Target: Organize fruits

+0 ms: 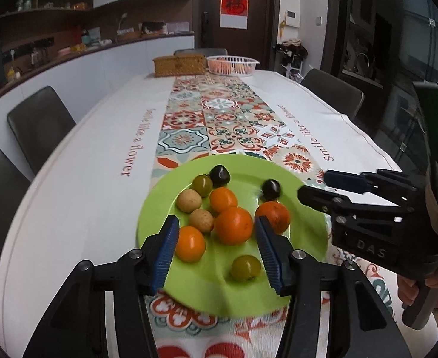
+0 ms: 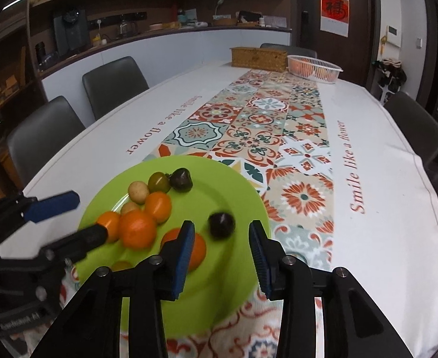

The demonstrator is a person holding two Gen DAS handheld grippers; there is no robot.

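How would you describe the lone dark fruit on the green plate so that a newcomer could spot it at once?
Find the green plate at the near end of the table runner. The dark fruit lies on the plate's right side, apart from the cluster of oranges; the other dark fruit touches a green one.

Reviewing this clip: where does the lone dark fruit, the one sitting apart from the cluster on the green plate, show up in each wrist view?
Left wrist view: the lone dark fruit lies right of centre, toward the plate's far right, just left of the right gripper.
Right wrist view: lone dark fruit, slightly blurred, lies at centre, just beyond the right gripper and between its open fingers.
Shared landmark: the green plate.
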